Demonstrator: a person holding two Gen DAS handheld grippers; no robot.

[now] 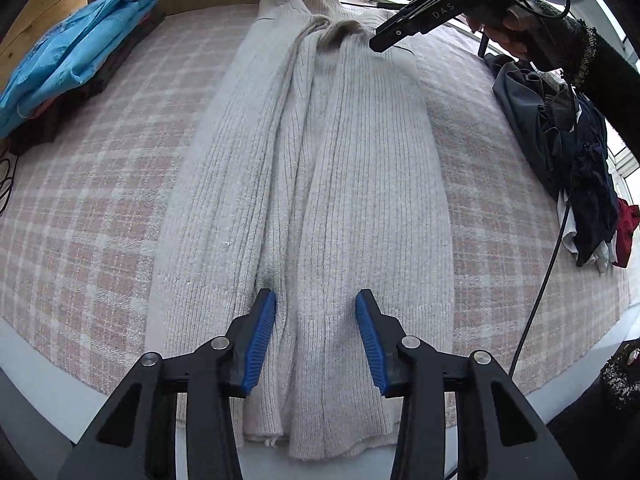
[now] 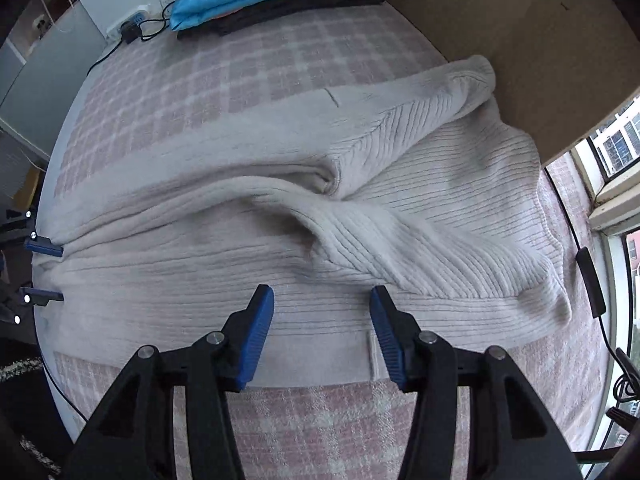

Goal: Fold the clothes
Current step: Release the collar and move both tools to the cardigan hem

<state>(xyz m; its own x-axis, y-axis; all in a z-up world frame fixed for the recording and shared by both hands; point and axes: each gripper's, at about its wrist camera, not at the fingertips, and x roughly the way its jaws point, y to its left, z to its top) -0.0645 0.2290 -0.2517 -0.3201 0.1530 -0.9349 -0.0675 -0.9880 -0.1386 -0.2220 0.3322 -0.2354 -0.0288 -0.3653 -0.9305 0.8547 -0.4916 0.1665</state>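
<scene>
A pink-and-white checked woven bedspread [image 1: 100,184] is covered lengthwise by a ribbed beige knit cardigan [image 1: 340,168]. Beside the cardigan, folded blue clothes [image 1: 76,48] are stacked. "DAS" is read on the right gripper [image 1: 384,38]; its jaws are seen apart over the cardigan's edge. The left gripper [image 1: 316,300] is held apart, straddling the cardigan's hem.

R claw [image 2: 322,320] open over cream ribbed sweater [image 2: 400,208] on plaid worktop [image 2: 256,68]; L claw [image 2: 44,272] at sweater's far-left hem.
</scene>
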